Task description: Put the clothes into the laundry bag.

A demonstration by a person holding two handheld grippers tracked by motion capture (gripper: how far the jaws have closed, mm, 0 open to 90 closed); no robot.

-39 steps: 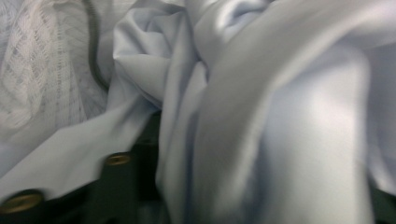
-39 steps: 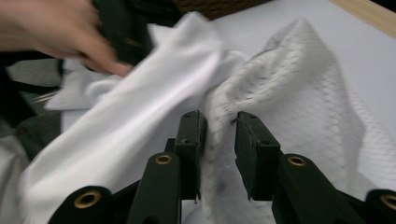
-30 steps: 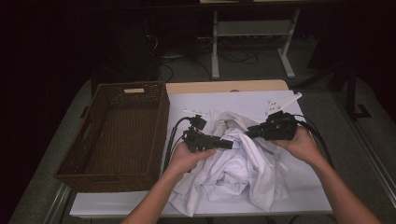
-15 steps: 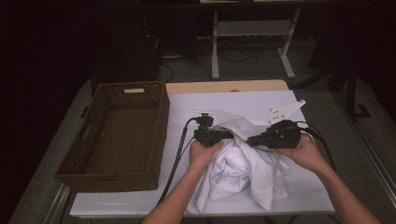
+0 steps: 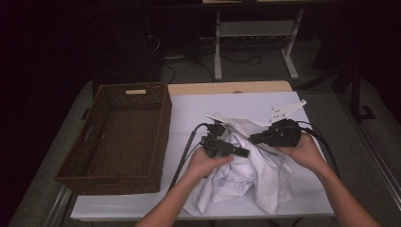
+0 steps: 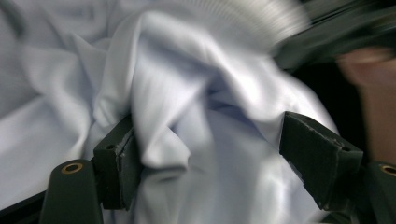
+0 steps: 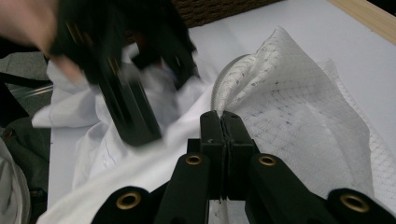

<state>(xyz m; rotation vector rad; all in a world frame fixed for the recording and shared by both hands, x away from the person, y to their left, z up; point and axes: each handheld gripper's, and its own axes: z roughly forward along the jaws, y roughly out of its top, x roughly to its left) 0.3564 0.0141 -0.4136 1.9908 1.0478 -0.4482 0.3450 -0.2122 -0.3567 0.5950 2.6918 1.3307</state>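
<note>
A crumpled white garment [image 5: 246, 175] lies on the white-covered table [image 5: 189, 109], right of centre. My left gripper [image 5: 242, 152] rests on the garment's upper left part. Its jaws have just been opening. In the left gripper view, the left gripper [image 6: 208, 135] stands wide, with folds of cloth [image 6: 196, 93] between the pads and one fold against the left pad. My right gripper [image 5: 253, 138] comes in from the right. In the right gripper view, the right gripper [image 7: 222, 116] is shut on an edge of the garment, beside its white mesh layer [image 7: 299, 112].
A brown wicker basket [image 5: 161, 127] stands on the table's left half, with nothing showing inside it. The wooden table edge [image 5: 227, 88] runs along the back. A metal stand [image 5: 255, 28] is on the dark floor behind. Bare white sheet lies between basket and garment.
My left gripper has shifted to the right and lower onto the garment, and its jaws have spread apart. The right gripper has stayed in place, still pinching the cloth.
</note>
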